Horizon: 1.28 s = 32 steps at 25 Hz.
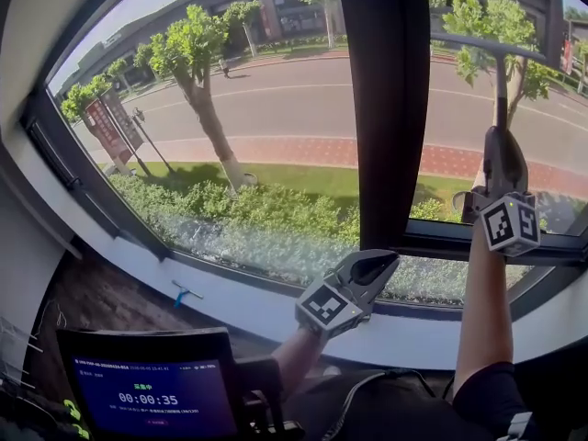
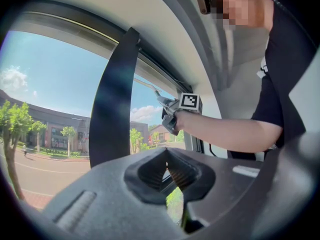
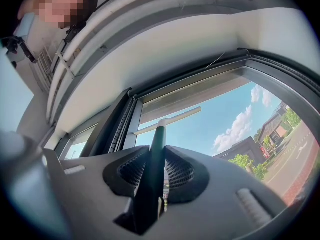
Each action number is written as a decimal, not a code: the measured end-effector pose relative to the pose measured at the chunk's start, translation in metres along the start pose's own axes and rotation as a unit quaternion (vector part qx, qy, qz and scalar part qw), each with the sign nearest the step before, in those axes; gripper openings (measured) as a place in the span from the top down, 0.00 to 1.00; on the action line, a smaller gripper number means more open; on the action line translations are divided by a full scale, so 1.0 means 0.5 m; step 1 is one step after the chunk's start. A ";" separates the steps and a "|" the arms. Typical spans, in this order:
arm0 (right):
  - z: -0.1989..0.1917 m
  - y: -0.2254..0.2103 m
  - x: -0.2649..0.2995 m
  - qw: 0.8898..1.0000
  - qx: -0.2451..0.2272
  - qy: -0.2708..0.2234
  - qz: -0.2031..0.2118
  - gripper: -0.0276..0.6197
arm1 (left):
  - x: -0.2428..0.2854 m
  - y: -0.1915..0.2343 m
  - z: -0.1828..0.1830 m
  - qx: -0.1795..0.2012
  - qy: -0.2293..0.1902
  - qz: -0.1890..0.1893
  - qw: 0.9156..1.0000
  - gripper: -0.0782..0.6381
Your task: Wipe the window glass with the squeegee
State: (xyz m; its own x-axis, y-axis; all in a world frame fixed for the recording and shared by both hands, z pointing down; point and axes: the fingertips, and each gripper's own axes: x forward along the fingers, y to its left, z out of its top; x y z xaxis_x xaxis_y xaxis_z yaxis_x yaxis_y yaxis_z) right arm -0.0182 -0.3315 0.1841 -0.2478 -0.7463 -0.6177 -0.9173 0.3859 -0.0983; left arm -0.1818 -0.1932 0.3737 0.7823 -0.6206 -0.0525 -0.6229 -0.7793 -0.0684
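Note:
The squeegee point(image 1: 499, 72) stands upright against the right pane of the window glass point(image 1: 514, 127), its blade point(image 1: 487, 44) lying level near the top. My right gripper point(image 1: 501, 138) is shut on its dark handle point(image 3: 152, 164), and in the right gripper view the pale blade point(image 3: 167, 120) lies across the glass close to the upper frame. My left gripper point(image 1: 377, 266) hangs low by the sill, shut with nothing between its jaws point(image 2: 170, 171). From the left gripper view I see the right gripper point(image 2: 172, 115) raised with the squeegee point(image 2: 150, 87).
A wide dark mullion point(image 1: 390, 108) splits the left pane from the right. A small blue-handled tool point(image 1: 184, 294) lies on the white sill point(image 1: 248, 306). A screen with a timer point(image 1: 152, 395) sits at the lower left. Trees and a road lie outside.

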 end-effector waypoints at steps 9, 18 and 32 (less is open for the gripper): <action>-0.055 0.004 -0.062 1.000 0.008 0.025 -0.008 0.80 | 0.005 -0.013 -0.008 -0.003 0.010 -0.017 1.000 0.89; -0.104 0.014 -0.135 0.998 0.011 0.054 -0.018 0.80 | 0.009 -0.039 -0.015 -0.005 0.019 -0.040 0.999 0.89; -0.164 0.015 -0.234 0.994 0.026 0.099 -0.031 0.80 | 0.028 -0.076 -0.014 -0.012 0.019 -0.070 0.997 0.89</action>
State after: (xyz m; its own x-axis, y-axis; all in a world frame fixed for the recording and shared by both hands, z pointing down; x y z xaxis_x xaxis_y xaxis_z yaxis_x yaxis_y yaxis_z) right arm -0.0217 -0.2858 0.3196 -0.2523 -0.8597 -0.4441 -0.9165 0.3596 -0.1755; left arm -0.1474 -0.1731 0.3826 0.8617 -0.5074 -0.0065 -0.5071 -0.8605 -0.0491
